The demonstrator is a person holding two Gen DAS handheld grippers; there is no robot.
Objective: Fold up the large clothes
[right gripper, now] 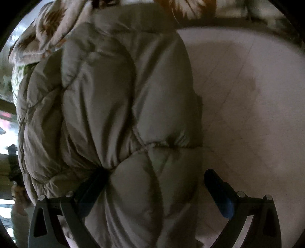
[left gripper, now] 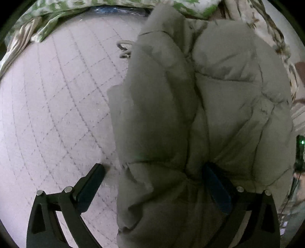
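Jacket (left gripper: 190,114), grey, quilted, puffy, folded on pale stitched mattress (left gripper: 57,114). Left gripper (left gripper: 154,167) spread wide, straddling one edge; right gripper (right gripper: 156,177) likewise spread.

Both the left gripper (left gripper: 153,167) and the right gripper (right gripper: 156,175) are black plastic, with curved linkage arms that have triangular cut-outs. Round silver pins mark the joints. The fingers (left gripper: 89,188) carry dark blue pads.

Puffer jacket (left gripper: 190,114) on quilted bed (left gripper: 57,114), patterned blankets (left gripper: 47,15) behind it
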